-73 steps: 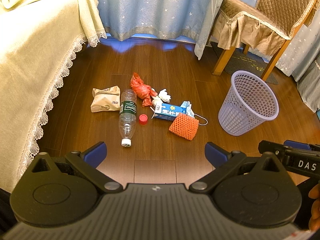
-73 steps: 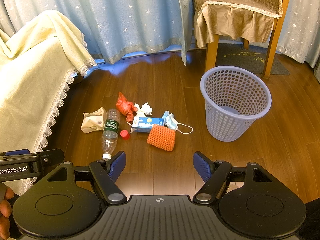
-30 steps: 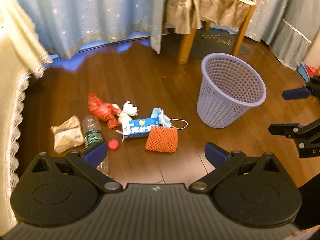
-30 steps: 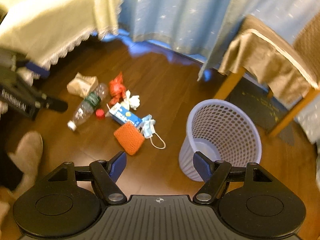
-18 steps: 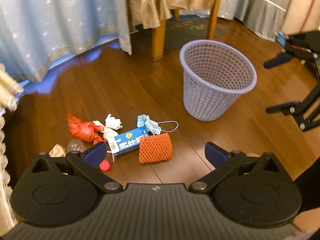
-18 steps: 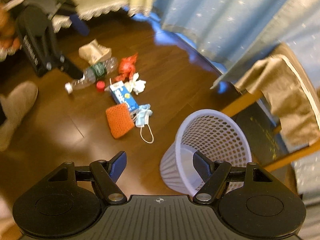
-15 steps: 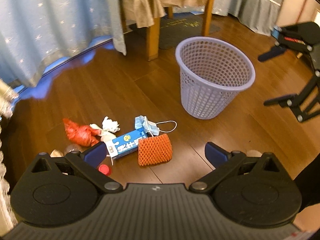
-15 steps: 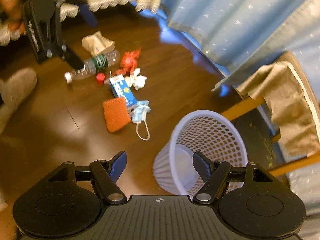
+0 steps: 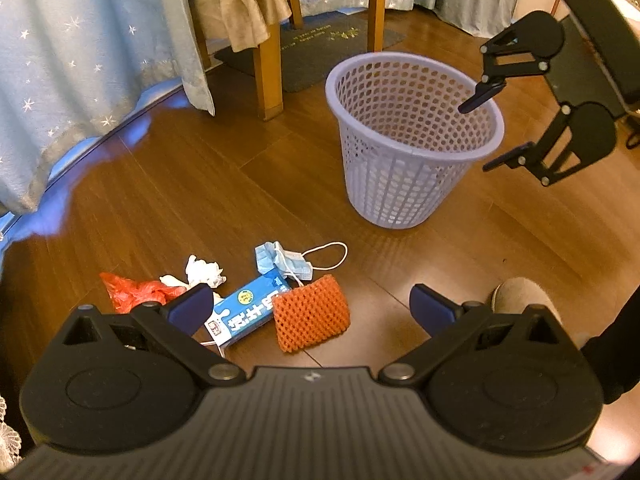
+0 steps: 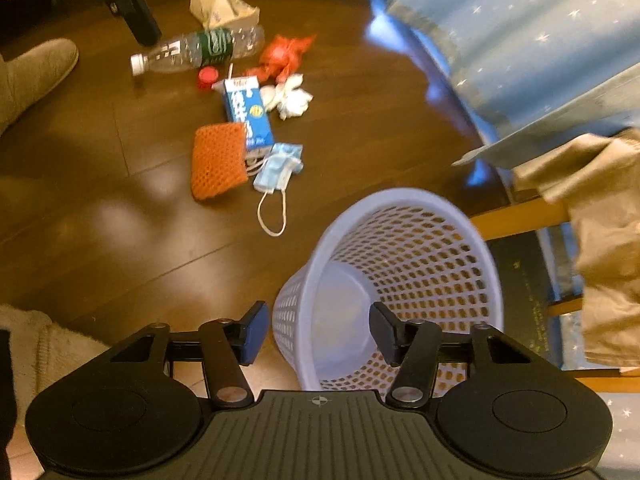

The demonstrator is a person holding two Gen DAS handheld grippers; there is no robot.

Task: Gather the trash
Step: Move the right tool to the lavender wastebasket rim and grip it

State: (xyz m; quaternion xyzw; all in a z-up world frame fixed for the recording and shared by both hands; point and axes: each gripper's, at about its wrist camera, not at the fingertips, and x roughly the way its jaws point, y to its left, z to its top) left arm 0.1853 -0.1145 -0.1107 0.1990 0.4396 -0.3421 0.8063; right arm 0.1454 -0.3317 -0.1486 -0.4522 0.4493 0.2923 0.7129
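A pile of trash lies on the wooden floor: an orange foam net (image 9: 316, 324), a blue carton (image 9: 250, 314), a face mask (image 9: 286, 262), white tissue (image 9: 204, 272) and a red plastic bag (image 9: 132, 294). My left gripper (image 9: 310, 307) hovers open just above and short of the net and carton, holding nothing. The right wrist view also shows a clear bottle (image 10: 200, 50), a red cap (image 10: 208, 76) and a crumpled paper bag (image 10: 222, 6). My right gripper (image 10: 318, 332) is open, with one finger inside and one outside the lilac mesh basket (image 10: 440, 240).
The basket (image 9: 392, 184) stands right of the pile, with my right gripper (image 9: 490, 130) at its far-right rim. Behind it are a chair leg (image 9: 270, 72), a dark mat (image 9: 320, 48) and blue curtains (image 9: 80, 60). A person's slipper (image 9: 520, 292) is near my left gripper.
The right gripper swung from above the floor to the basket, and its fingers narrowed around the rim. The left gripper dropped closer to the orange net and carton.
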